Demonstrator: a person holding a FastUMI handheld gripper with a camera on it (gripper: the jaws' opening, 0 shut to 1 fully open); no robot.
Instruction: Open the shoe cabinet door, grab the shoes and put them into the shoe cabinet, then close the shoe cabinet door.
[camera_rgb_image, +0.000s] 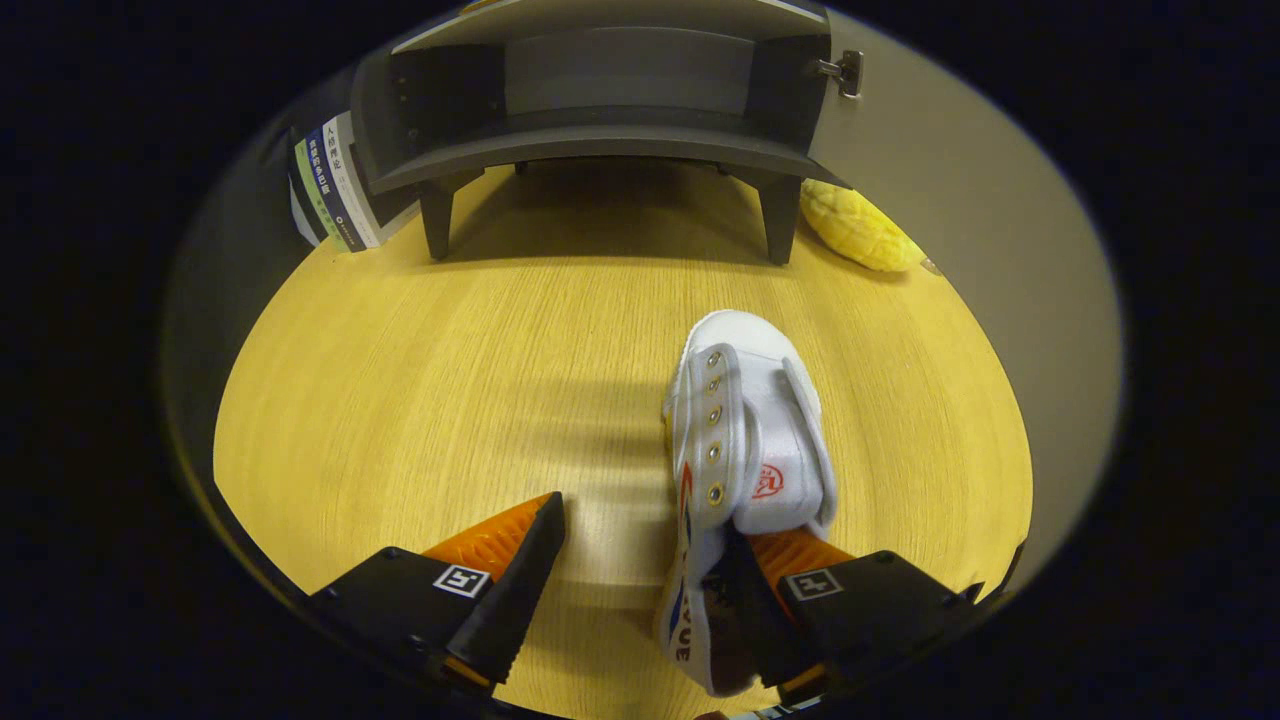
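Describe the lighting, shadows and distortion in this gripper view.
Gripper view: fisheye bends the shoe cabinet and table edge into curves; soft striped shadows cross the wood ahead of the open tool; a dark shadow lies under the cabinet; the white shoe, against one finger, is brightly lit and sharp.

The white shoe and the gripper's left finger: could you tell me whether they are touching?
Apart. The gripper view shows bare wooden tabletop between the left finger and the white shoe, which sits against the right finger.

Tool (640, 520): wedge-shaped ribbed fingers; black mounts with square markers
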